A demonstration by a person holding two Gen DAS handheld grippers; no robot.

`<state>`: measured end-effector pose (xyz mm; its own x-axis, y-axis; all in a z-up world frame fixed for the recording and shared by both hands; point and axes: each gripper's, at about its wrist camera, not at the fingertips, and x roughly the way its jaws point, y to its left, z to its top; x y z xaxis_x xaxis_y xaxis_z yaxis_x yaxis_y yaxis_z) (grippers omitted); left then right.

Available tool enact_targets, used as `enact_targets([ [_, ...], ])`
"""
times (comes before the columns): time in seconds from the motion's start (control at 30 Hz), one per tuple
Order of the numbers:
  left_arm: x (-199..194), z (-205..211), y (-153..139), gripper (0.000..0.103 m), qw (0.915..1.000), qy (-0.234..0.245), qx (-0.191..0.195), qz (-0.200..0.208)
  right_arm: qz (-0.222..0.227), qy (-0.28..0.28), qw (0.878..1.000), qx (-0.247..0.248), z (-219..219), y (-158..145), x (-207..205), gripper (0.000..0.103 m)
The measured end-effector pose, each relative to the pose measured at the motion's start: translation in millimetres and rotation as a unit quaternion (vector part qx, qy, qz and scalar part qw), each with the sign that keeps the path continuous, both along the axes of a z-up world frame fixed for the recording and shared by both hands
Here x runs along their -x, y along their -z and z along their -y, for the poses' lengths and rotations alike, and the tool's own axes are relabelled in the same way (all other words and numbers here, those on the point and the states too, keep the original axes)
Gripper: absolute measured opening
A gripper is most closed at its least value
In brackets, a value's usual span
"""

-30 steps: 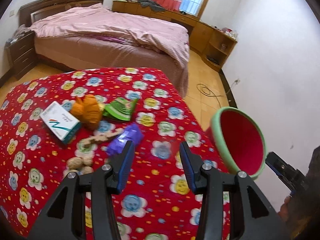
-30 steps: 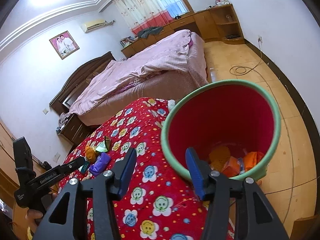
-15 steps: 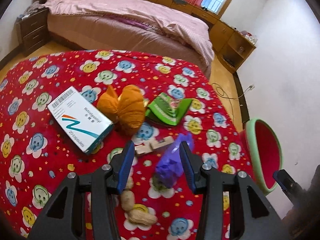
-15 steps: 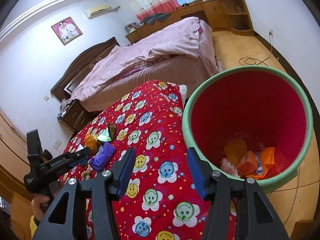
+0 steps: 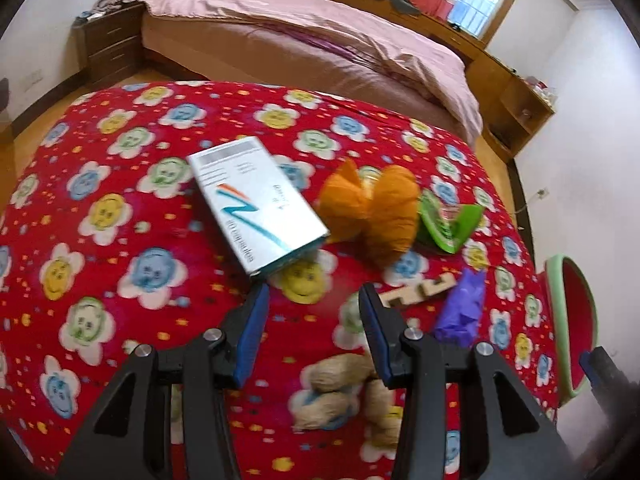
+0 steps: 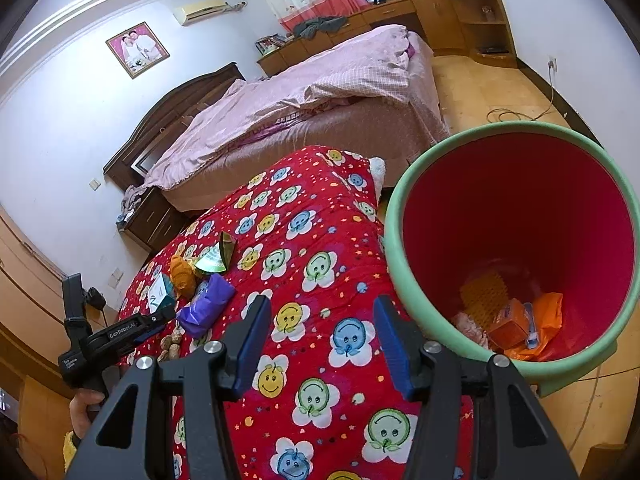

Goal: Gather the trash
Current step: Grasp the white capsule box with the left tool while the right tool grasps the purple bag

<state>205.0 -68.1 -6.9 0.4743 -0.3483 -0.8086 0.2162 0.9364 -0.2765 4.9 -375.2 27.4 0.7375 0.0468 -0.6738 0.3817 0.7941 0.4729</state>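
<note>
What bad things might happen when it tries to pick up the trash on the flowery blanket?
The left gripper hangs open near the white box, and the picture is blurry, so it might miss or nudge the box. The peanuts are small and round and could roll away. The bin stands beside the blanket's edge, so dropped trash may land on the floor.

Left wrist view: I look steeply down, close over the red cloth point(image 5: 120, 208), bed point(image 5: 320, 40) beyond. Right wrist view: I look down from the cloth's edge beside the bin point(image 6: 404, 208). Shared: cloth, box point(image 5: 256, 204), bin, bed.
</note>
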Motion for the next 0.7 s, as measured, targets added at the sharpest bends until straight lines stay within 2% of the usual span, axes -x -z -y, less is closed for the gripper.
enact_targets([
  [0.17, -2.1, -17.7, -3.3, 0.047, 0.9992, -0.022, -0.03, 0.014, -0.002, -0.004, 1.0, 0.002, -2.6, 0.2, -1.8, 0.056],
  [0.37, -8.4, -26.3, -15.1, 0.047, 0.9982, -0.041, -0.036, 0.025, -0.004, -0.012, 1.0, -0.001, -7.2, 2.1, -10.0, 0.056],
  [0.5, -23.0, -16.7, -21.3, 0.063, 0.9971, -0.055, -0.041, 0.033, -0.005, -0.021, 1.0, -0.003, -11.9, 2.2, -16.9, 0.056],
  [0.7, -52.5, -0.8, -12.0, 0.063, 0.9915, -0.081, -0.099, 0.023, -0.009, -0.028, 1.0, -0.007, -12.0, 5.2, -23.0, 0.056],
])
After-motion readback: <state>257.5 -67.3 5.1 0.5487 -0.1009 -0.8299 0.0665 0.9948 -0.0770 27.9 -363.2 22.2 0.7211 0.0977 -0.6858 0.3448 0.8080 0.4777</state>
